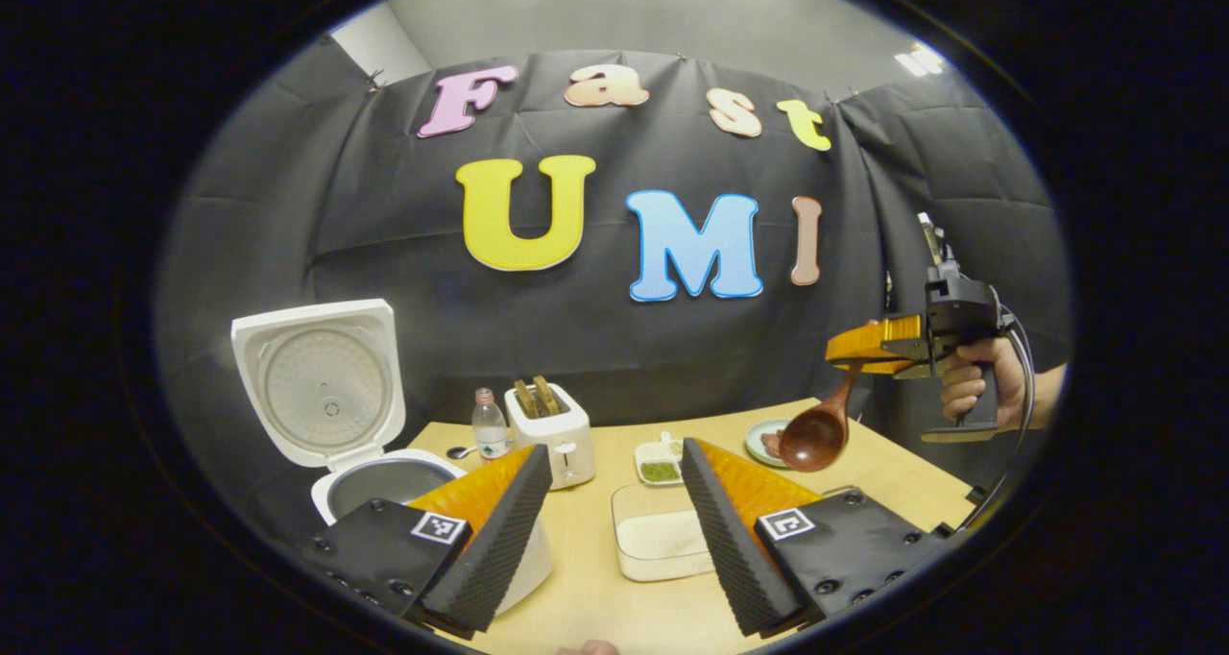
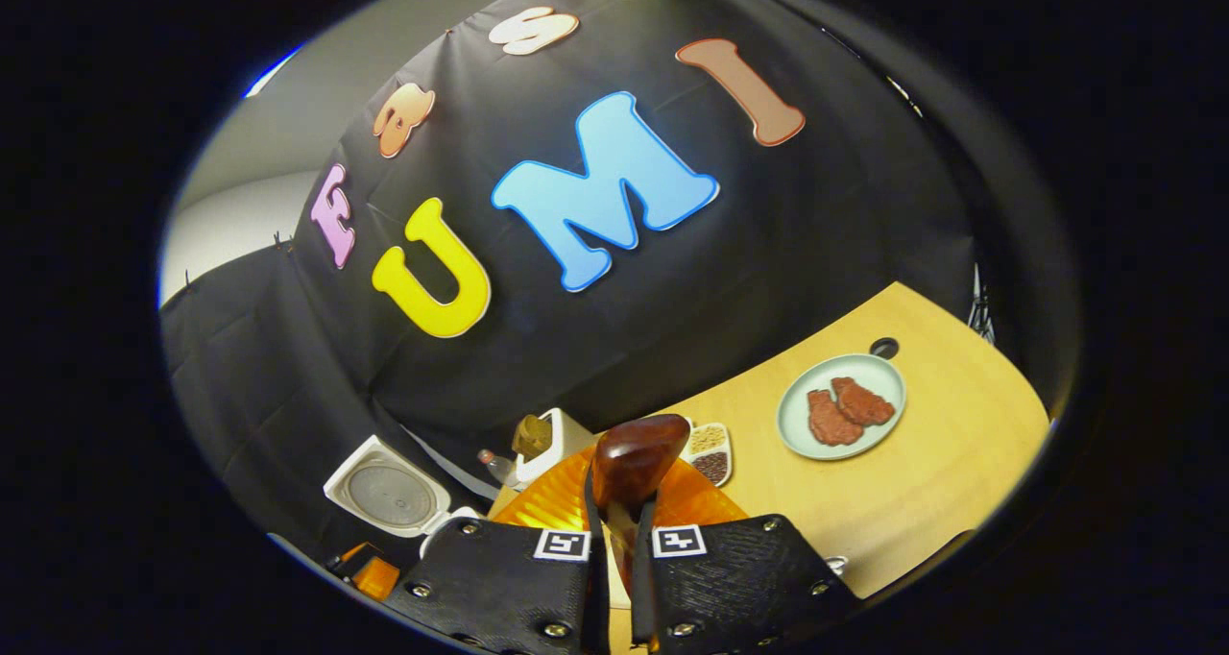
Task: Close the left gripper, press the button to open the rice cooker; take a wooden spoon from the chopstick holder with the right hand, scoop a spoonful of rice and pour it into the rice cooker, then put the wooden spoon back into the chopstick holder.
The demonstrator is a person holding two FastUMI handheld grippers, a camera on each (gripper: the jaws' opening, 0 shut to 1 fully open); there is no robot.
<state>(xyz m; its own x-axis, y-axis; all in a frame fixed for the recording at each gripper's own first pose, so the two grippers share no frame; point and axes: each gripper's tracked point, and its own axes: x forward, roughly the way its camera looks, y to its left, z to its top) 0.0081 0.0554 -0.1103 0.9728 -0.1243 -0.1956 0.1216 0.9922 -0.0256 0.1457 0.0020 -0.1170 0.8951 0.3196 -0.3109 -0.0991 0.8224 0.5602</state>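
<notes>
Right gripper (image 2: 614, 540) clamps wooden spoon (image 1: 814, 434); bowl seemingly empty; rice cooker (image 1: 384, 482) open.

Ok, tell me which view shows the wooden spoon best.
The left gripper view: the wooden spoon hangs in full profile, bowl down, from the right gripper. The right gripper view gives just its bowl, foreshortened, poking up between the fingers.

A light wooden tabletop (image 1: 893, 473) is carrying several things. At its far left corner a white rice cooker (image 1: 374, 477) is sitting with its lid standing open. A small clear bottle (image 1: 490, 426) and a white toaster (image 1: 552, 434) are standing along the far edge. A shallow white container (image 1: 658, 540) is lying near the middle, a small divided dish (image 1: 659, 463) behind it. Toward the right edge a pale green plate (image 2: 843, 407) is holding two reddish-brown pieces.
</notes>
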